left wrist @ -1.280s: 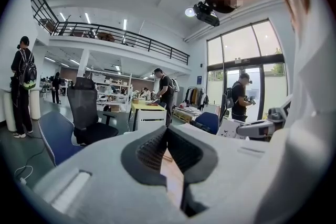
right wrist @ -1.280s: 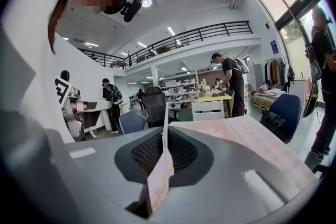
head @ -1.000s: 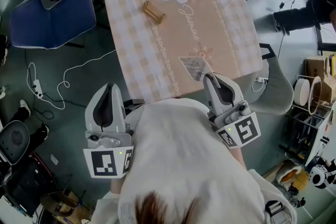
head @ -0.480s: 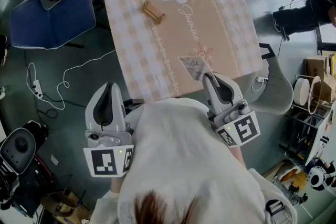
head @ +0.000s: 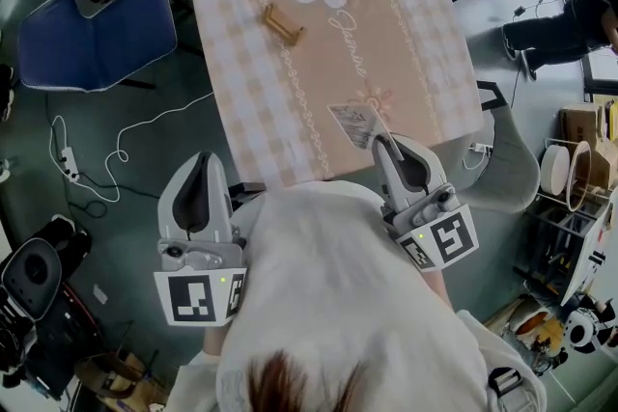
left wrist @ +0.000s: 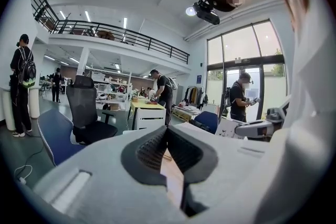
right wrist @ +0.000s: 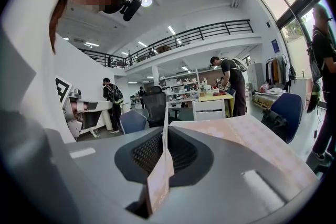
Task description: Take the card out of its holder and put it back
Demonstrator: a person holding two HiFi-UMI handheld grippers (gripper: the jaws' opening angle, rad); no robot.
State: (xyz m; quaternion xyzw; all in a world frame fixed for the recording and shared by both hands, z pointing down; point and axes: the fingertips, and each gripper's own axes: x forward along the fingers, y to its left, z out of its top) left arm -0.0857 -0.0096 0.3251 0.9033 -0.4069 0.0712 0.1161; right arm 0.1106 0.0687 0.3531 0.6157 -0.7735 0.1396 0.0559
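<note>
Nothing shifted: both tongs static. Right tongs [head: 386, 142] pinch card [head: 353, 124] over tabletop's [head: 415, 34] near right corner; left tongs [head: 201, 159] pressed together, empty, off near edge. Holder [head: 282, 22] toward far left corner, unbraced. Risk: card misses slot, bends, topples holder.

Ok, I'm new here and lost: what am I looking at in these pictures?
No robot here: a person holds a two-jaw gripper in each hand. The head view looks down from a camera on the person's head; the other two come from cameras riding on the grippers, looking along their jaws. On the table's checked cloth lies a small wooden card holder, empty. The right gripper is shut on the card, near the table's front edge. The left gripper is shut and holds nothing.
</note>
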